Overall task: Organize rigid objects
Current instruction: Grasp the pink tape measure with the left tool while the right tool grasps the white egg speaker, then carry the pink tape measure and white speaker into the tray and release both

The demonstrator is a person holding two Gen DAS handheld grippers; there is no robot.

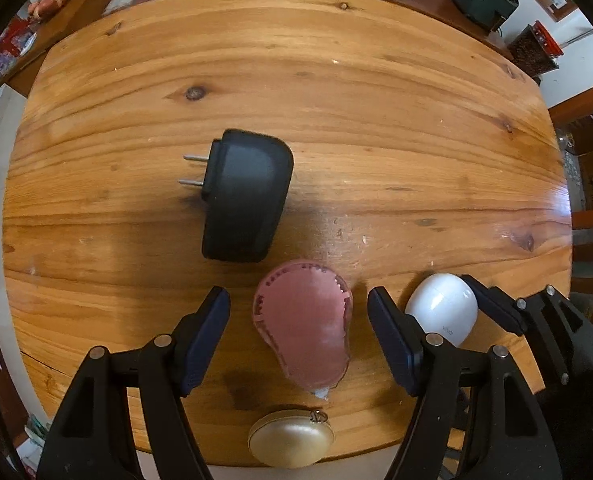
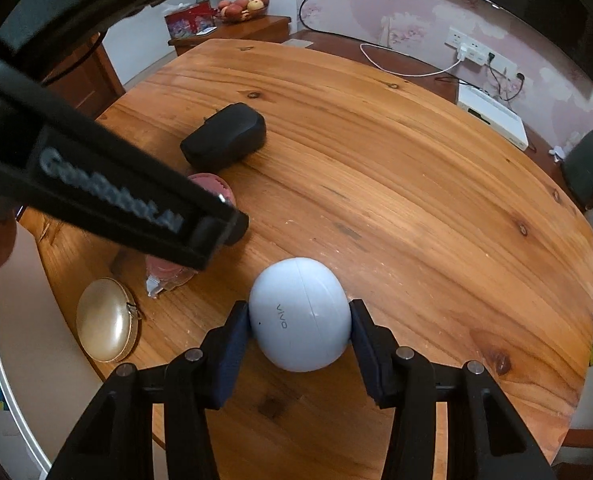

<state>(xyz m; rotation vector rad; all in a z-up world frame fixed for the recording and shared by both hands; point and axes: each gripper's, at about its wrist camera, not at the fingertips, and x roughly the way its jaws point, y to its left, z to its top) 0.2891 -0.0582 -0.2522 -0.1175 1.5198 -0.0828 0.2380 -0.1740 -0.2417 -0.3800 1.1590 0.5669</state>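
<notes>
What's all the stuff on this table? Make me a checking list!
Surface: round wooden table.
Job's things: black plug adapter, pink case, white egg-shaped case, gold round case at the edge.
Clutter: nothing seen on the table.
Grippers: left gripper open around the pink case; right gripper shut on the white egg-shaped case.
Cables: white cable to a wall socket.
Surroundings: fruit bowl, white box.

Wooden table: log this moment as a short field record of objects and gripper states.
surface: wooden table
left gripper: open, straddling pink case, pads apart from it
right gripper: shut on white earbud case
black power adapter: lying flat, prongs sideways
gold compact: near table edge, untouched
</notes>
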